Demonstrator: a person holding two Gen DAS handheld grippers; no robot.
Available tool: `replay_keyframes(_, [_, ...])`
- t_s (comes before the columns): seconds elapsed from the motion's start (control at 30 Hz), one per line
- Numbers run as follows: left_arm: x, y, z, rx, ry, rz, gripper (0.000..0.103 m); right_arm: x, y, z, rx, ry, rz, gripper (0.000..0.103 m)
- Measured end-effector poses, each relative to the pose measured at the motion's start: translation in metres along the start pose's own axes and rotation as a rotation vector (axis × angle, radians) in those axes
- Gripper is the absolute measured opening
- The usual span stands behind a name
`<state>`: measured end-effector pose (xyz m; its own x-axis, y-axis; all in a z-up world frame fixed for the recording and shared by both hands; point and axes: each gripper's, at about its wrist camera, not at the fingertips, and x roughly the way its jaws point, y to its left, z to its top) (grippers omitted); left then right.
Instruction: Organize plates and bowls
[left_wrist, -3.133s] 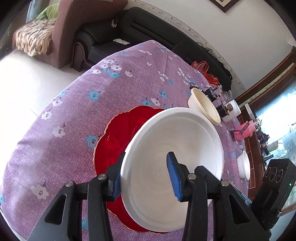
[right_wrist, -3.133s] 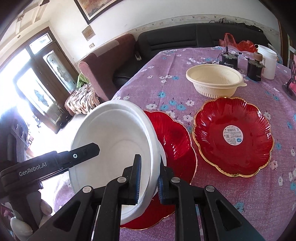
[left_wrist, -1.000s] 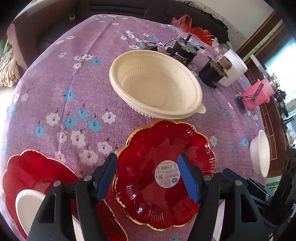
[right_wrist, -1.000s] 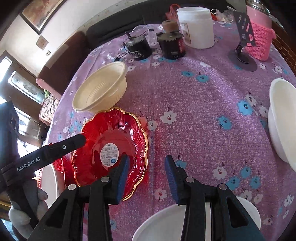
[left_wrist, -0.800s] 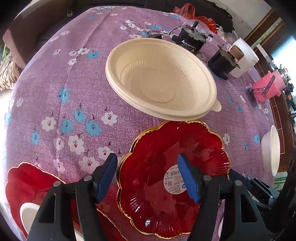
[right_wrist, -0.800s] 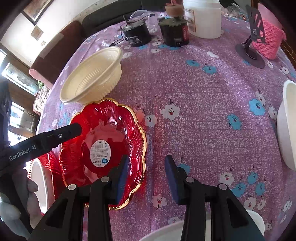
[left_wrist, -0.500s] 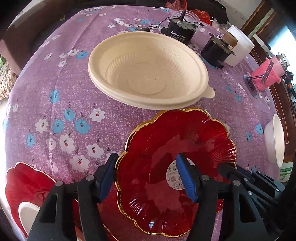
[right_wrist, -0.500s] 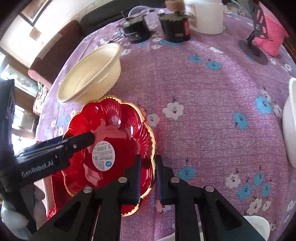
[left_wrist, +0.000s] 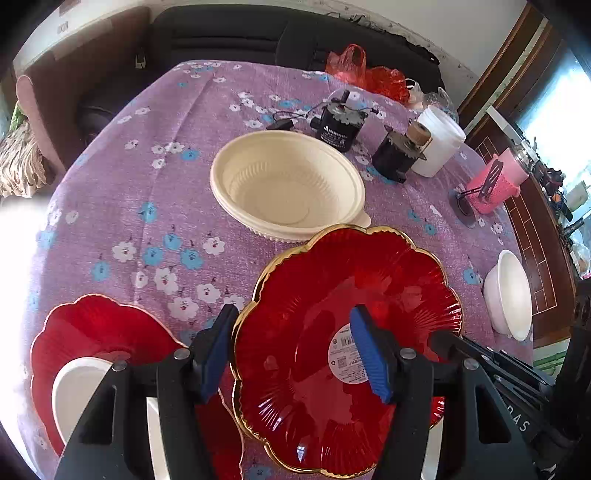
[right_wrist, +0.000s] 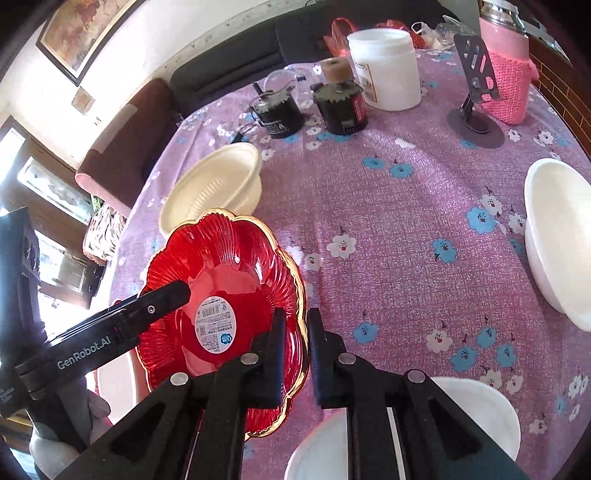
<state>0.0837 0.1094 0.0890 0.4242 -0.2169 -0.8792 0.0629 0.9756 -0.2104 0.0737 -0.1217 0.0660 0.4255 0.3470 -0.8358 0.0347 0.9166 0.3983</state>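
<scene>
Purple floral table (right_wrist: 406, 229): red plate (right_wrist: 221, 295) tilted, lifted, rim pinched by right claw (right_wrist: 295, 332); left claw (left_wrist: 295, 347) spread wide over it, white bowl (left_wrist: 74, 387) half hidden; cream bowl (left_wrist: 288, 188) just beyond.

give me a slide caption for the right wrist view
Right tongs grip the red plate rim beside the cream bowl.

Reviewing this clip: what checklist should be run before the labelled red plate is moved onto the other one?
1. Right gripper shut on the labelled red plate rim: ok.
2. Left gripper jaws open, straddling the plate's left rim: ok.
3. Plate off the tablecloth: looks tilted up; cannot tell if fully clear.
4. Cream bowl clear of the plate's far edge: cannot tell, they overlap.
5. Second red plate free to receive: not ok, white bowl sits on it.
</scene>
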Motion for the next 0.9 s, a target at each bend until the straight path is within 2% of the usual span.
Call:
replay_keyframes(0.17, [-0.027,0.021,-0.009,-0.032,-0.042,0.01,0.062,-0.014,0.03,-0.008,-0.039,-0.006,0.032,0.013])
replay_keyframes(0.27, [-0.041,0.05,-0.021,-0.067,-0.057,0.027,0.062,-0.009,0.058,-0.015,-0.08,0.003,0.052,0.013])
replay_keyframes(0.47, [-0.062,0.113,-0.043,-0.157,-0.088,0.078,0.062,0.015,0.117,-0.038,-0.165,0.061,0.094,0.013])
replay_keyframes(0.63, [-0.061,0.159,-0.059,-0.239,-0.071,0.081,0.062,0.042,0.156,-0.054,-0.218,0.123,0.103,0.014])
replay_keyframes(0.77, [-0.055,0.175,-0.069,-0.27,-0.055,0.073,0.062,0.06,0.172,-0.06,-0.246,0.156,0.089,0.014])
replay_keyframes(0.9, [-0.056,0.175,-0.074,-0.264,-0.058,0.064,0.062,0.066,0.174,-0.062,-0.248,0.163,0.083,0.014])
